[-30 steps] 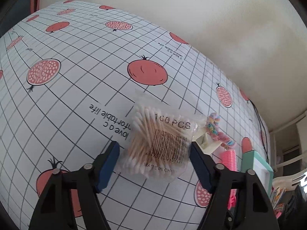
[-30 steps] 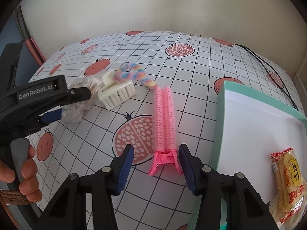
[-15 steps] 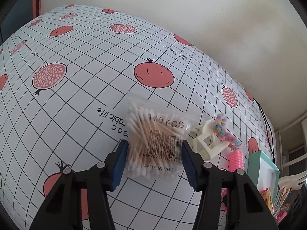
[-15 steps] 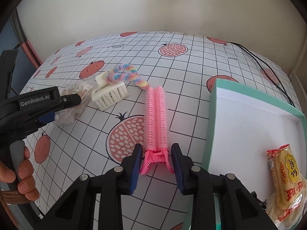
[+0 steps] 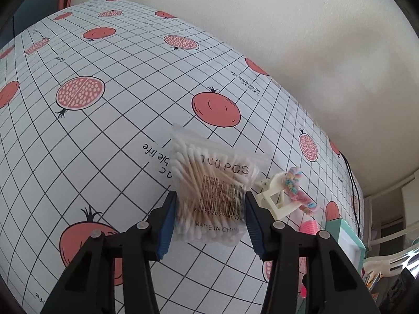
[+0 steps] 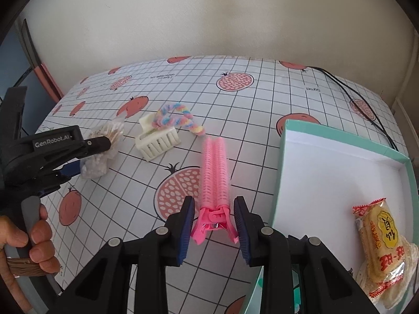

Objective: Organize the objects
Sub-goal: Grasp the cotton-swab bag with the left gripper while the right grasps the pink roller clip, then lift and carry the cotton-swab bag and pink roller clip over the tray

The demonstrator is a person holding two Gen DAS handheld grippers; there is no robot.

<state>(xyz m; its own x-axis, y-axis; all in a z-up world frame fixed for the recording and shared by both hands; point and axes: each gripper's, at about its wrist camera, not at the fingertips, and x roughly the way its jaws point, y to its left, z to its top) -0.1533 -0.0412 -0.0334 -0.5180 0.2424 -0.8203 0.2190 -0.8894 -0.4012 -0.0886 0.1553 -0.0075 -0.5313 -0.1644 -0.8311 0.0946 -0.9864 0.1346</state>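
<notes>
Left gripper pinches the swab bag at both sides, on the counter. Right gripper is closed onto the hinged end of the pink clip, which lies at 9 o'clock of the teal box.

Risks, as judged: the bag is thin slick film over loose wooden sticks, so it may buckle and slide out on lifting. The clip's splayed handles are smooth hard plastic; squeezing them may spring it open or twist it. Its ribbed rollers look soft. The white claw clip with fuzzy twisted tie lies near at 11 o'clock.
</notes>
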